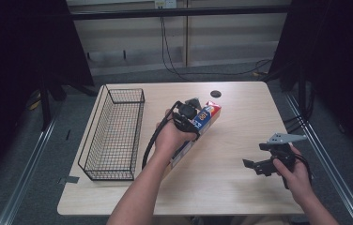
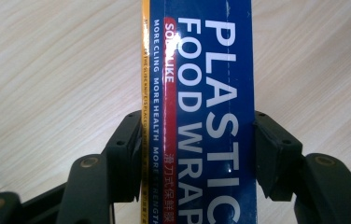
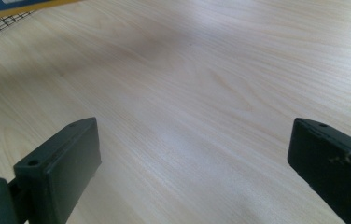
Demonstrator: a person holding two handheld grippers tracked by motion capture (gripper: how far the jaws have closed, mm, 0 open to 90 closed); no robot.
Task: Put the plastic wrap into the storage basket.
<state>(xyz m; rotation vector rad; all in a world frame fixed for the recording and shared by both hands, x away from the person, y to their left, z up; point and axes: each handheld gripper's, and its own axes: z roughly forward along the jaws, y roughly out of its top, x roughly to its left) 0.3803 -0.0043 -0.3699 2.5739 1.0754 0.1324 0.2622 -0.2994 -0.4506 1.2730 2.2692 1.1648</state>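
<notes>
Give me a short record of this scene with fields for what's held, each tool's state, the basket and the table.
held item: plastic food wrap box, blue with a yellow edge
left tool: shut on the box, pads against its two long sides
box position: lifted at an angle above the table
right tool: open, nothing between the jaws, over bare wood
wire basket: black, at the table's left side, nothing seen inside
</notes>
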